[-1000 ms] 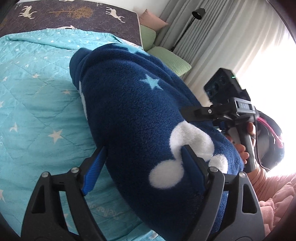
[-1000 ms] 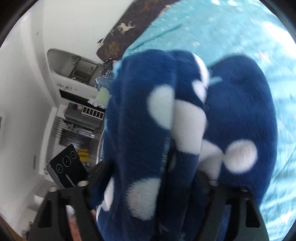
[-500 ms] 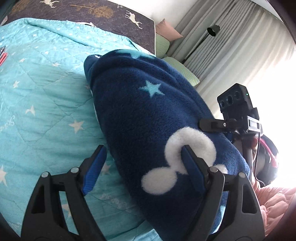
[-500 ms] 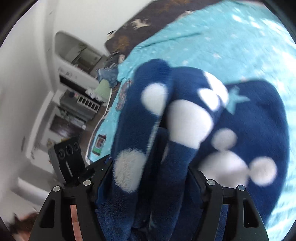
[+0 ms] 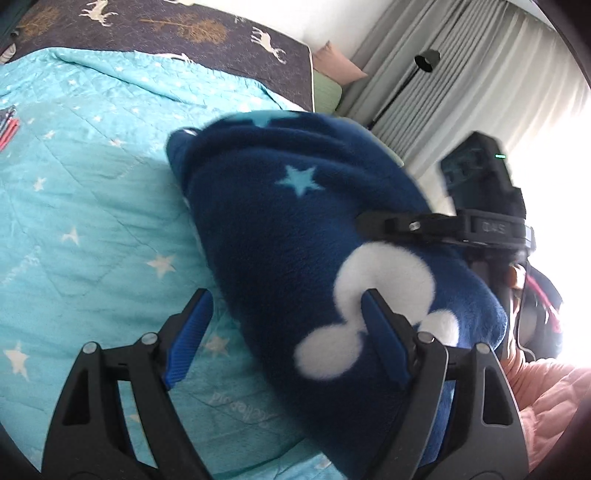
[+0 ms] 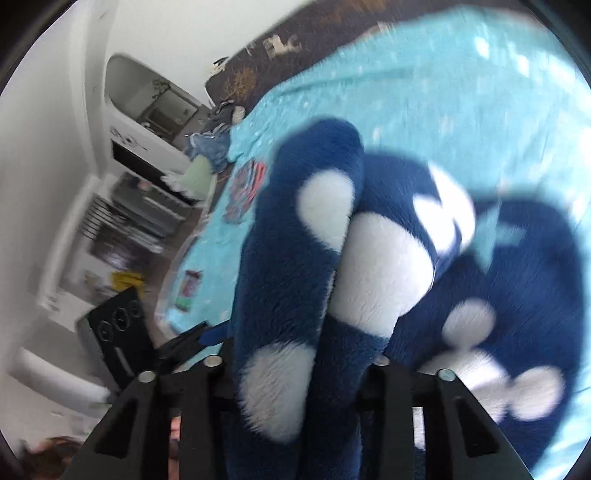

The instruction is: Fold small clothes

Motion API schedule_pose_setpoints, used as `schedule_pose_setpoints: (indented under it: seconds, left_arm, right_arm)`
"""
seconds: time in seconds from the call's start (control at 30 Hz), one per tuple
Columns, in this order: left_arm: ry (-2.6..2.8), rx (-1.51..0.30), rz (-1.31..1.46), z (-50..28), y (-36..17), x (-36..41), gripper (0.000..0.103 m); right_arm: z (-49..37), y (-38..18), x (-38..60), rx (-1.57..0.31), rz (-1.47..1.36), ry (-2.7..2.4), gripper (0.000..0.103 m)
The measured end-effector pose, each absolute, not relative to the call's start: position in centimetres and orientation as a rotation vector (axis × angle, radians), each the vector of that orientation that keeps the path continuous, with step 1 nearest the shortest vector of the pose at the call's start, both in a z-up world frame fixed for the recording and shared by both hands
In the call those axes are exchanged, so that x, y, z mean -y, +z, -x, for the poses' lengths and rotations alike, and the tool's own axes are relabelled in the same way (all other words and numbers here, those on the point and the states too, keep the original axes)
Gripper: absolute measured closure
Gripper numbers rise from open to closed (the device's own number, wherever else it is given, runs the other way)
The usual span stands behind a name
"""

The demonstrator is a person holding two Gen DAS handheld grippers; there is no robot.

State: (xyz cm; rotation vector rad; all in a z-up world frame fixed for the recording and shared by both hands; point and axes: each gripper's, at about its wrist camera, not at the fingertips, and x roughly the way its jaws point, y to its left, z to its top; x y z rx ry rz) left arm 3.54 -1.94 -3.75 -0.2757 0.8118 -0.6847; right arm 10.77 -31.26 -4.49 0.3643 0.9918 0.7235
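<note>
Fleece: we see a navy fleece (image 5: pixel 295 236) garment with white blobs and pale blue stars, bunched in a thick fold over the quilt (image 5: pixel 85 206). In our right wrist view the fleece (image 6: pixel 295 295) fills the middle, doubled into two upright ridges that rise from between our own fingers.

Left gripper: our left gripper (image 5: pixel 284 332) stands wide open. Its right blue pad lies against a white blob on the fleece; its left pad is clear of the cloth, over bare quilt. Nothing is pinched between the pads.

Right gripper: our right gripper (image 6: pixel 295 369) is clamped on a gathered fold of fleece. Its jaws have just been closing, and the cloth is bunched tight between them. From the left wrist view we see the right gripper (image 5: pixel 373 221) reaching in from the right, one black finger lying on top of the fleece.

Hand: fingers of the hand (image 5: pixel 515 275) on the right gripper's handle show beneath its camera block; a pink sleeve (image 5: pixel 546 391) sits below.

Bed: turquoise quilt with pale stars; dark deer-print cover (image 5: pixel 177 29) at the far end.

Room: grey curtain (image 5: pixel 461 74) and black floor lamp (image 5: pixel 426 61) beyond the bed; white shelving (image 6: pixel 129 166) in the right wrist view, blurred.

Blur: right wrist view is smeared; small items on the quilt's edge we cannot identify.
</note>
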Motion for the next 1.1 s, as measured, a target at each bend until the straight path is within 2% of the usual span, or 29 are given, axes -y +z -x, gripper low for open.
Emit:
schedule_pose_setpoints:
  seconds: [0.13, 0.2, 0.3, 0.43, 0.5, 0.67, 0.7, 0.73, 0.8, 0.87, 0.93, 0.97, 1.03, 1.1]
  left_arm:
    - [-0.734, -0.707, 0.208, -2.2, -0.5, 3.4, 0.020]
    - [-0.788, -0.682, 0.187, -1.9, 0.3, 4.7, 0.020]
    - [-0.817, -0.692, 0.118, -1.9, 0.3, 7.9, 0.020]
    - [-0.860, -0.802, 0.022, -2.3, -2.2, 12.6, 0.020]
    - [-0.815, -0.830, -0.081, -2.3, -4.0, 14.7, 0.014]
    - [-0.779, -0.861, -0.074, -1.9, -4.3, 15.1, 0.013]
    - [-0.778, -0.869, -0.057, -2.0, -4.3, 15.0, 0.013]
    - [-0.776, -0.875, -0.046, -2.1, -4.4, 15.1, 0.013]
    - [-0.769, -0.873, -0.040, -1.8, -4.4, 15.2, 0.013]
    - [-0.764, -0.869, -0.041, -1.4, -4.6, 15.3, 0.013]
    - [-0.762, -0.873, -0.036, -1.4, -4.7, 15.3, 0.013]
    - [-0.761, -0.874, -0.029, -1.0, -4.9, 15.2, 0.013]
    - [-0.763, -0.892, -0.031, -1.2, -5.1, 15.1, 0.013]
    - [-0.741, -0.888, -0.054, -0.8, -5.1, 15.1, 0.013]
  right_arm:
    - [-7.0, 1.1, 32.4, -0.823, -0.190, 0.666, 0.067]
    - [-5.6, 2.2, 34.1, -0.783, -0.159, 0.635, 0.066]
    - [-5.3, 0.5, 37.7, -0.820, -0.191, 0.570, 0.058]
    - [-7.2, -7.1, 41.5, -1.002, -0.315, 0.448, 0.040]
    - [-7.3, -9.0, 43.8, -1.009, -0.463, 0.453, 0.038]
    - [-4.4, -4.7, 46.9, -0.906, -0.382, 0.315, 0.038]
    - [-3.3, -3.2, 47.3, -0.865, -0.349, 0.293, 0.047]
    - [-2.1, -2.0, 47.3, -0.833, -0.333, 0.324, 0.065]
    - [0.5, 0.6, 45.5, -0.785, -0.323, 0.482, 0.080]
    - [2.9, 1.8, 42.6, -0.765, -0.243, 0.619, 0.085]
    - [3.6, 0.9, 39.4, -0.829, -0.128, 0.656, 0.089]
    - [3.5, -0.6, 38.0, -0.890, -0.062, 0.624, 0.089]
    - [1.7, -5.6, 36.4, -1.026, 0.054, 0.469, 0.098]
    - [0.4, -8.4, 37.1, -1.089, -0.098, 0.499, 0.100]
